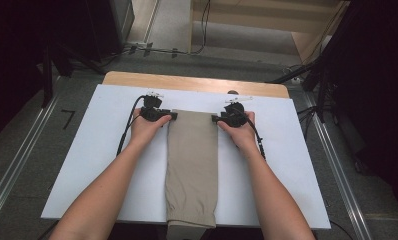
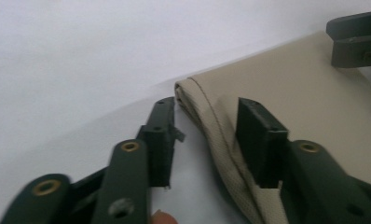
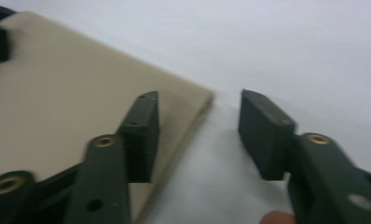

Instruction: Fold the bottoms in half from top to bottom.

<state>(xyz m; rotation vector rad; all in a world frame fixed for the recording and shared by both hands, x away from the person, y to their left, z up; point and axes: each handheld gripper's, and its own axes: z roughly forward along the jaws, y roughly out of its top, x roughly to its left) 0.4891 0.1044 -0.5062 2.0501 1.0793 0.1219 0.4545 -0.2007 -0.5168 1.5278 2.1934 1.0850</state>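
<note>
White board point(image 1: 112, 165) covers a wooden table on grey floor. Folded beige fabric trousers point(image 1: 192, 165) lie down its middle. My left gripper point(image 2: 207, 140) and right gripper point(image 3: 200, 135) gape, straddling the trousers' far corners.

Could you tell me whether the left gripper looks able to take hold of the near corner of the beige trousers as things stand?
Probably yes. The left gripper is open, its jaws standing either side of the edge of the folded beige trousers at that corner, and nothing lies between them on the white board.

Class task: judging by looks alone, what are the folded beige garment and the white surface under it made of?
Folded beige garment: probably woven or knitted fabric, matte, with a fine dotted texture and stitched seam along its edge. White surface: smooth, matte sheet, maybe board or paper; uncertain.
</note>
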